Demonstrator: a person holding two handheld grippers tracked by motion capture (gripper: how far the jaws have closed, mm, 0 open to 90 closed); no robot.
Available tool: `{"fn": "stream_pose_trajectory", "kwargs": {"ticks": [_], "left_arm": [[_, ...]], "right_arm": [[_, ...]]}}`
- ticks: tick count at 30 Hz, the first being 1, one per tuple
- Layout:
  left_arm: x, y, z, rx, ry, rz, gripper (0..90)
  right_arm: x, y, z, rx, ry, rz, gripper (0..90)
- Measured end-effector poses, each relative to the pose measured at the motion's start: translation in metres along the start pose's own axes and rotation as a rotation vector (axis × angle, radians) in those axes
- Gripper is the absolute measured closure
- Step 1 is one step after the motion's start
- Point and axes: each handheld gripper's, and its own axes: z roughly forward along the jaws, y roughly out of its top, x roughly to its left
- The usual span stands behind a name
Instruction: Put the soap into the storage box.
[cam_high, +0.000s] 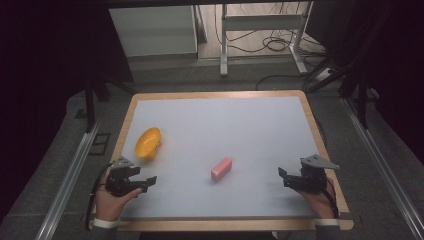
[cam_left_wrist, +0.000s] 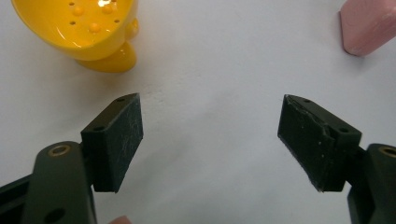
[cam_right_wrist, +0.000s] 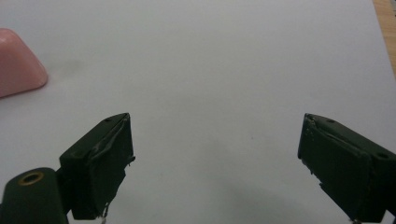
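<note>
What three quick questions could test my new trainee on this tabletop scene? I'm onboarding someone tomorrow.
1. True or false: the left gripper holds the yellow cup.
2. Which thing lies between the two grippers on the white table: A) pink block, B) green ball, C) spoon?
3. How do the right gripper jaws stand?

Key:
1. False; its jaws are open with nothing between them.
2. A.
3. Open, nothing between them.
</note>
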Motion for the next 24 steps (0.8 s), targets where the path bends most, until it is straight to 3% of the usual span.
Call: {"fn": "stream_pose_trajectory", "kwargs": {"ticks": [11,24], "left_arm": [[-0.004,0.004,0.000,-0.005,-0.004,0.010,22.4],[-0.003,0.004,0.000,-0.001,0.000,0.010,22.3]], "right_arm": [[0.000,-0.002,-0.009,-0.007,-0.009,-0.003,10.5],[-0.011,-0.004,-0.014,-0.011,-0.033,0.019,10.6]]}}
